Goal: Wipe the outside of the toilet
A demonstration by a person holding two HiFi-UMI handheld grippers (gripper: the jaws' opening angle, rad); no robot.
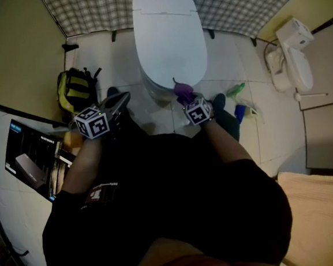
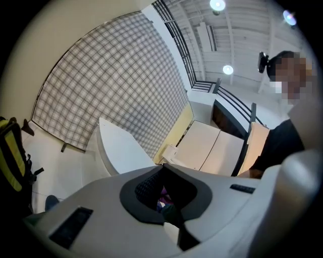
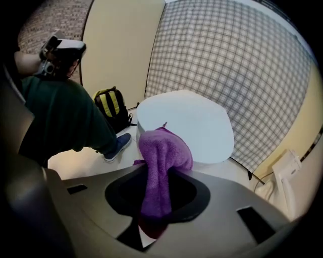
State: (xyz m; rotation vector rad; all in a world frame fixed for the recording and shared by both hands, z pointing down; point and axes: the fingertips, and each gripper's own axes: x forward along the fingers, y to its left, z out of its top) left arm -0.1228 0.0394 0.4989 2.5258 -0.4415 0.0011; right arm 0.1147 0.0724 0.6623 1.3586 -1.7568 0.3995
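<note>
Your right gripper [image 1: 184, 100] is clamped on a purple terry cloth [image 1: 181, 90]. In the right gripper view the jaws are closed on the cloth [image 3: 164, 151], which runs down between them as a narrow band. Above the jaws it bunches into a rounded tuft. That tuft stands in front of the closed lid of the white toilet [image 3: 202, 126].

From the head view, the cloth is right at the front of the toilet [image 1: 167, 37], just under the lid's front edge and a little to your right of centre. The frames don't show whether it is pressing on the porcelain.

Your left gripper [image 1: 122, 98] holds nothing. In the left gripper view, its jaws are drawn together at the tips with nothing between them. It points past the toilet's [image 2: 118, 148] left side. In the head view it hangs beside the bowl, apart from it, near the yellow-and-black backpack [image 1: 77, 90] against the wall.

On the floor at your right, a green spray bottle [image 1: 235, 89] lies near the base of the toilet. A checked curtain [image 1: 247, 1] hangs behind the toilet.
</note>
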